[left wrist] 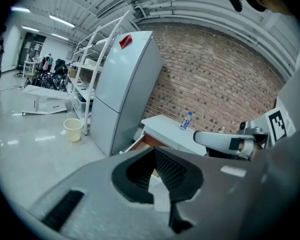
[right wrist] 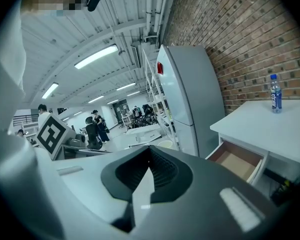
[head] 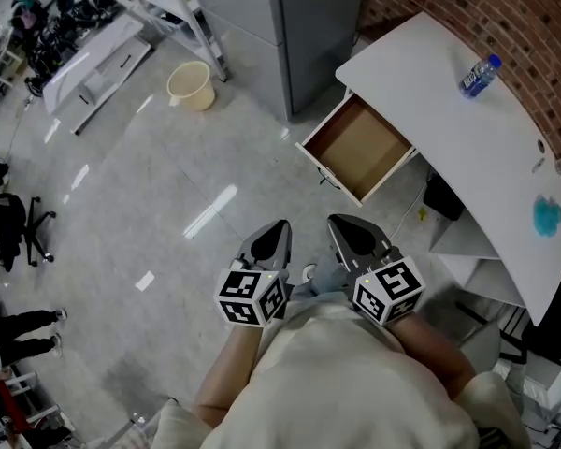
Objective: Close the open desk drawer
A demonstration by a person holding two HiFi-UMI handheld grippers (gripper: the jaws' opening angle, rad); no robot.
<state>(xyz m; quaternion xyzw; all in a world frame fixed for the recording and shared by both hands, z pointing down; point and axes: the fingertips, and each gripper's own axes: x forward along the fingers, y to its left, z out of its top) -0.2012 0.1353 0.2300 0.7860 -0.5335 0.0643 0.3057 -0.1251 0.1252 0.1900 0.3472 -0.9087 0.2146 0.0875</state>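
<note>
Drawer [head: 360, 148] stands pulled out of the white counter [head: 449, 157], at the end next to the grey refrigerator [head: 294, 26]. Its brown bottom is exposed and its front panel faces the open floor.

Left gripper [head: 277, 227] and right gripper [head: 344, 223] are held side by side in front of the person's torso. Both point toward the drawer and are well apart from it. Jaws on both are pressed together.

On the counter top, a water bottle [head: 479, 75] stands upright near the brick wall, with a blue patch [head: 547, 215] well apart from it. A cream bucket [head: 191, 85] sits on the floor on the refrigerator's far side.
</note>
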